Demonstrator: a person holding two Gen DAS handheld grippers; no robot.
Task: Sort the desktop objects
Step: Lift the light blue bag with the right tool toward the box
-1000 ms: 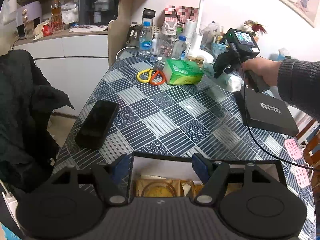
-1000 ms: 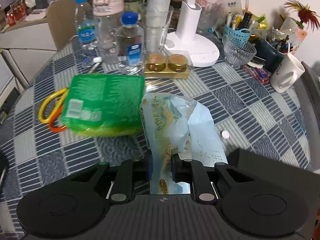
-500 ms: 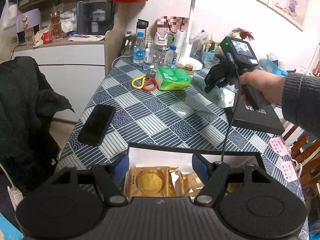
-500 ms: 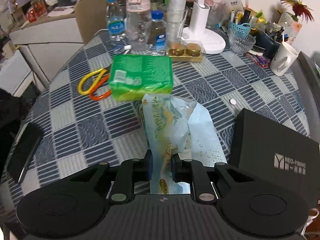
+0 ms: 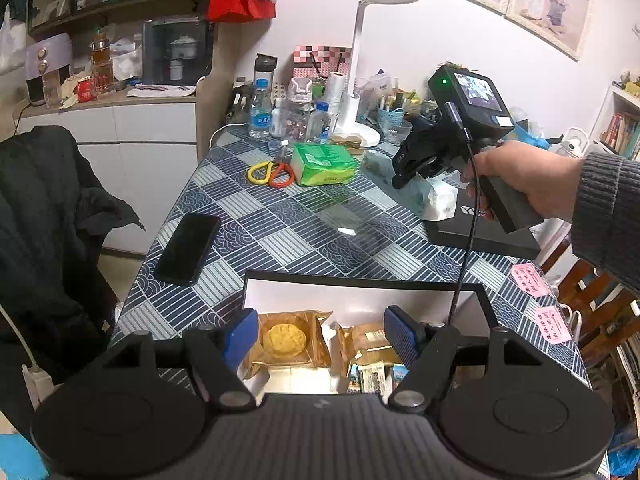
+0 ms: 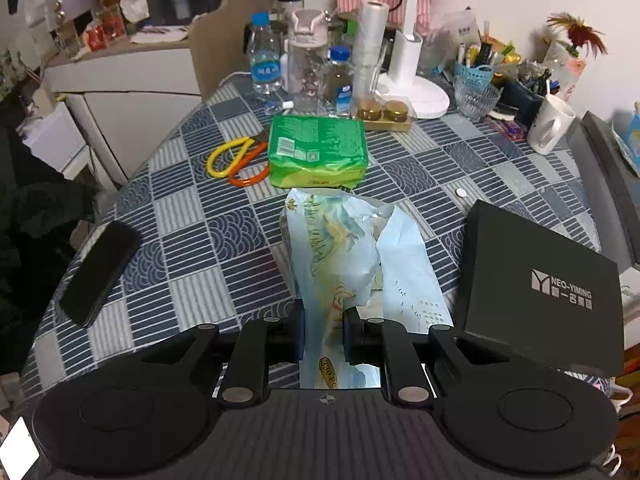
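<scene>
My right gripper [image 6: 323, 334] pinches a crinkled, glossy light-blue plastic pack [image 6: 340, 248]. Beyond it lies a shiny green plastic-wrapped pack [image 6: 318, 150]; right of the pack sits a matt black box lid [image 6: 540, 280], seemingly card. The tablecloth [image 6: 208, 240] looks smooth and slightly glossy. My left gripper [image 5: 322, 334], matt black plastic with ribbed blue pads [image 5: 400, 336], hangs over shiny golden wrappers [image 5: 288, 338].

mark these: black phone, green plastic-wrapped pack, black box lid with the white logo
Black phone [image 6: 100, 268], right wrist view, middle of its dark screen.
Green plastic-wrapped pack [image 6: 318, 148], right wrist view, centre of its top face.
Black box lid with the white logo [image 6: 540, 284], right wrist view, flat top beside the logo.
</scene>
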